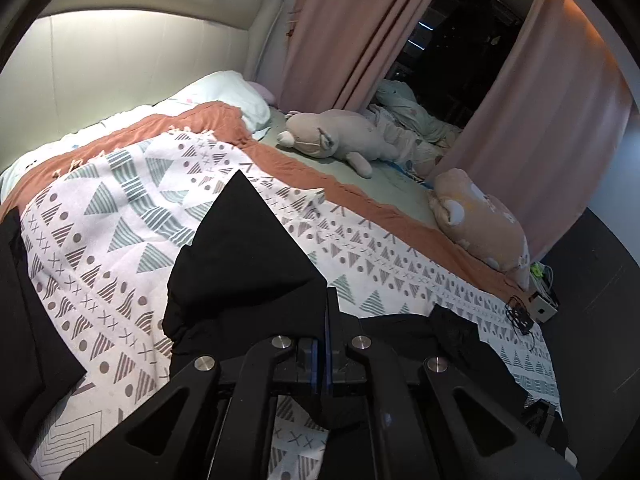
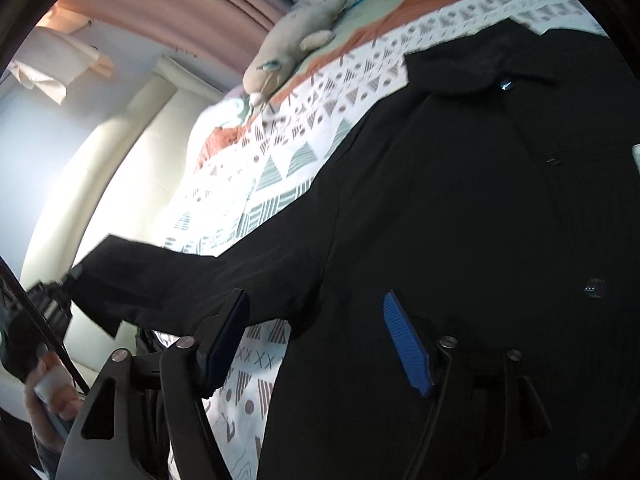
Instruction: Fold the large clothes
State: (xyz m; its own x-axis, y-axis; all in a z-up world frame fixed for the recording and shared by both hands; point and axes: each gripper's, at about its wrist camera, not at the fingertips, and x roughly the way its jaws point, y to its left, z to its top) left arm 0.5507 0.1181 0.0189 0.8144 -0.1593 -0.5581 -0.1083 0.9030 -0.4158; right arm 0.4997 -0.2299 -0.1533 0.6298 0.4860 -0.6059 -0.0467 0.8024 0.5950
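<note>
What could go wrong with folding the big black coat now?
The left gripper pinches only a small bit of the sleeve, so it might slip out. The right gripper is open above the black coat, so nothing pins the body; pulling the sleeve might drag it crooked across the blanket.

Both fisheye views bend straight lines and end in a dark circular rim. The left wrist view is evenly lit and sharp; its window (image 1: 460,52) is black. The right wrist view shows motion blur and glare on the headboard (image 2: 120,168). The black coat (image 2: 460,200) shows little detail.
</note>
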